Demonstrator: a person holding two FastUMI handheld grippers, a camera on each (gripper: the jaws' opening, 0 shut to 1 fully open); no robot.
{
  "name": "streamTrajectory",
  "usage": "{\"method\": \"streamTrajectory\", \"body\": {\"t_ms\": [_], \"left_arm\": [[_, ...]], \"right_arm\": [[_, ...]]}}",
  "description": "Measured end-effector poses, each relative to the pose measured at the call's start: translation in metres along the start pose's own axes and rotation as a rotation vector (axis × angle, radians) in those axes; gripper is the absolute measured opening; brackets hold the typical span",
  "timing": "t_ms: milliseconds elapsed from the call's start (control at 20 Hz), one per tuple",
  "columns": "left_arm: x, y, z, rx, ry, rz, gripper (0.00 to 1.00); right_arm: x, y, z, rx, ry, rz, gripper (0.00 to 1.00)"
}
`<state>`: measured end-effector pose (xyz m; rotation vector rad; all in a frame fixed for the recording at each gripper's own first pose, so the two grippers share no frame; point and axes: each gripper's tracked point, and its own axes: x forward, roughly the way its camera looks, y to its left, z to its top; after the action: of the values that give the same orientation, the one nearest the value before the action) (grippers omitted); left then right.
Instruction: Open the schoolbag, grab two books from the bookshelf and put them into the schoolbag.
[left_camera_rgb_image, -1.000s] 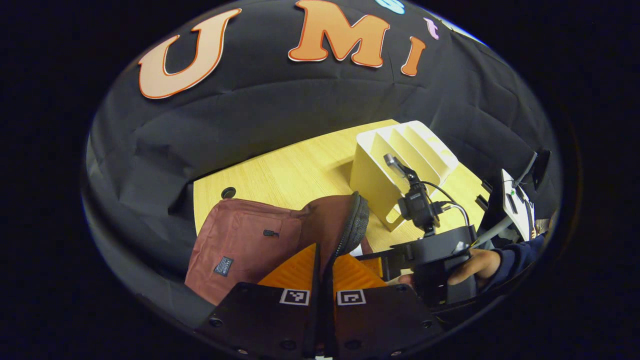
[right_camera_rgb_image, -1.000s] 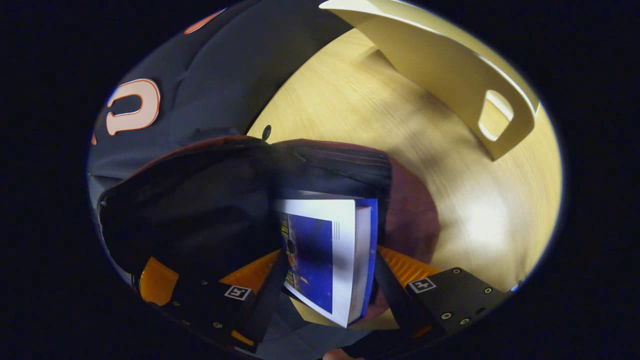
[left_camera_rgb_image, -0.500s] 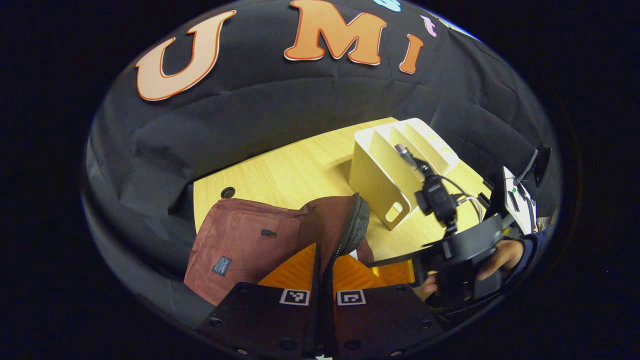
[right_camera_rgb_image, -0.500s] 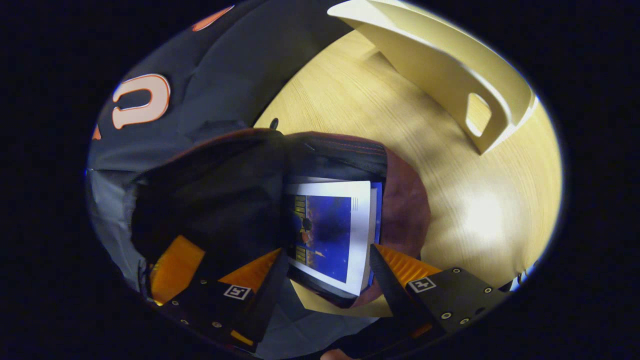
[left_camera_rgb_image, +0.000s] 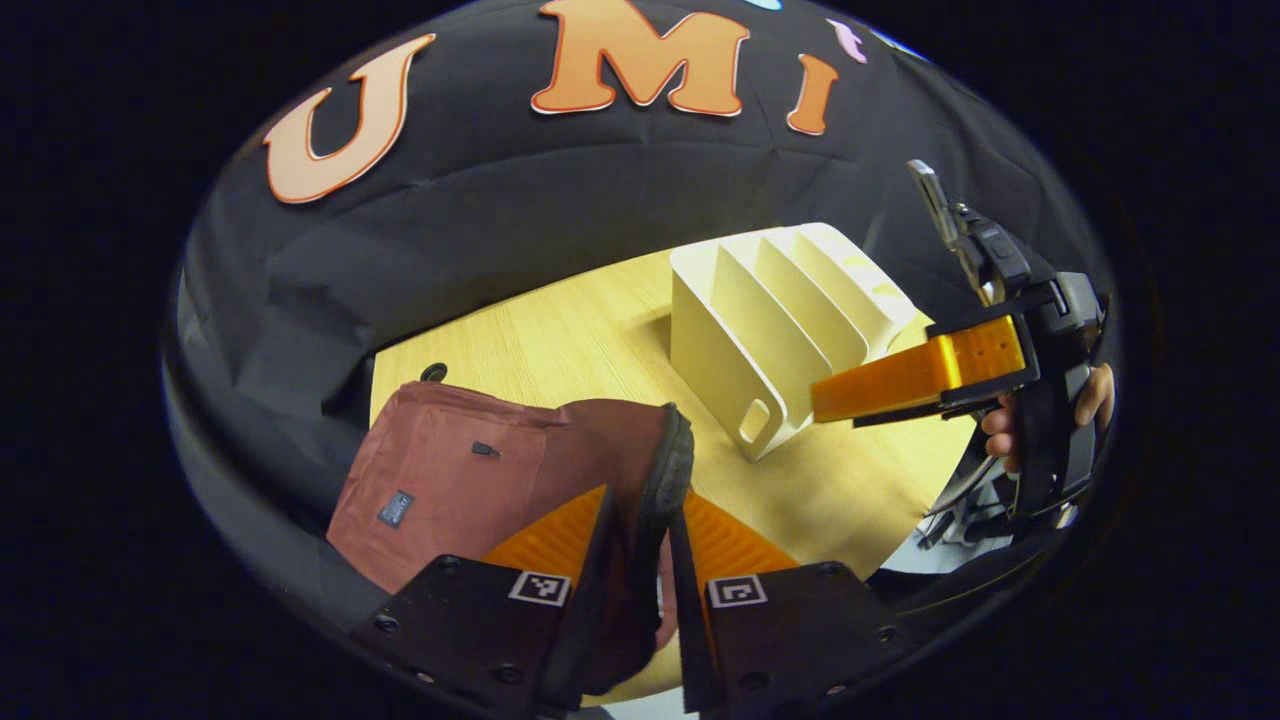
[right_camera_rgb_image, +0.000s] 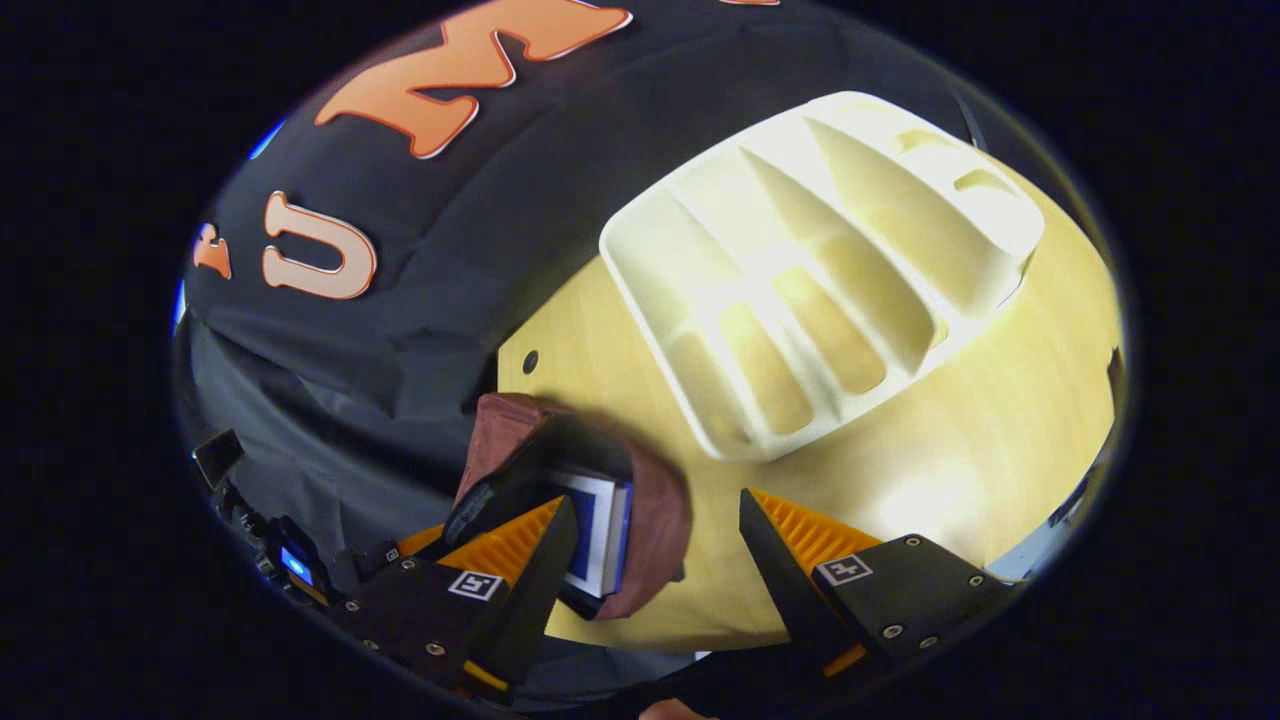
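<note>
Left gripper view has our left gripper (left_camera_rgb_image: 645, 520) with its jaws clamped on the zippered rim of the bag (left_camera_rgb_image: 470, 470), holding the flap up. The bag lies on the surface (left_camera_rgb_image: 580, 350), spreading ahead of and to the left of these jaws. Its cloth is soft and limp, so we judge it will sag shut if let go; the stiffer zipper edge is the sensible place to hold, as we do now.

Well ahead and to the right stands the shelf (left_camera_rgb_image: 770, 320), and its slots look empty from here. Beyond it, a hand (left_camera_rgb_image: 1040, 420) holds the right gripper (left_camera_rgb_image: 910, 380) up in the air.

In the right gripper view, the right gripper (right_camera_rgb_image: 650, 540) has its jaws wide apart with nothing between them. Just ahead of its left jaw, the bag (right_camera_rgb_image: 650, 500) gapes, and a book (right_camera_rgb_image: 600, 535) stands inside with its pale edge showing. Whether a second book sits behind it we cannot tell. The shelf (right_camera_rgb_image: 820, 270) lies farther ahead, all slots bare.

Books are stiff and fairly heavy; we would pinch one across its covers near the spine.
</note>
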<state>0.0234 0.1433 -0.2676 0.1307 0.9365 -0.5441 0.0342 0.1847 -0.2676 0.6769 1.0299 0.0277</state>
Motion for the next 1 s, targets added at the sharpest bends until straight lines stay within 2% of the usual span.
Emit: {"method": "streamTrajectory", "body": {"t_ms": [100, 150, 250, 400, 550, 750, 950, 1000], "left_arm": [[-0.003, -0.026, 0.012, -0.033, -0.032, -0.003, 0.41], [-0.002, -0.036, 0.019, -0.039, -0.044, 0.011, 0.52], [-0.002, -0.057, 0.034, -0.046, -0.077, 0.041, 0.61], [-0.008, -0.082, 0.063, -0.061, -0.16, 0.121, 0.68], [-0.016, -0.111, 0.094, -0.112, -0.275, 0.174, 0.84], [-0.059, -0.132, 0.129, -0.239, -0.428, 0.276, 0.84], [-0.091, -0.147, 0.156, -0.247, -0.559, 0.355, 0.84], [-0.1, -0.153, 0.165, -0.245, -0.593, 0.381, 0.9]], "right_arm": [[-0.015, -0.015, 0.022, -0.028, -0.027, 0.006, 0.98], [-0.022, -0.02, 0.031, -0.047, -0.04, 0.007, 0.98], [-0.038, -0.03, 0.052, -0.103, -0.079, 0.011, 0.98], [-0.063, -0.033, 0.082, -0.244, -0.156, 0.038, 0.98], [-0.094, -0.041, 0.11, -0.397, -0.252, 0.027, 0.97], [-0.147, -0.042, 0.154, -0.587, -0.449, 0.038, 0.97], [-0.195, -0.039, 0.176, -0.696, -0.598, 0.044, 0.97], [-0.206, -0.039, 0.181, -0.706, -0.629, 0.051, 0.97]]}}
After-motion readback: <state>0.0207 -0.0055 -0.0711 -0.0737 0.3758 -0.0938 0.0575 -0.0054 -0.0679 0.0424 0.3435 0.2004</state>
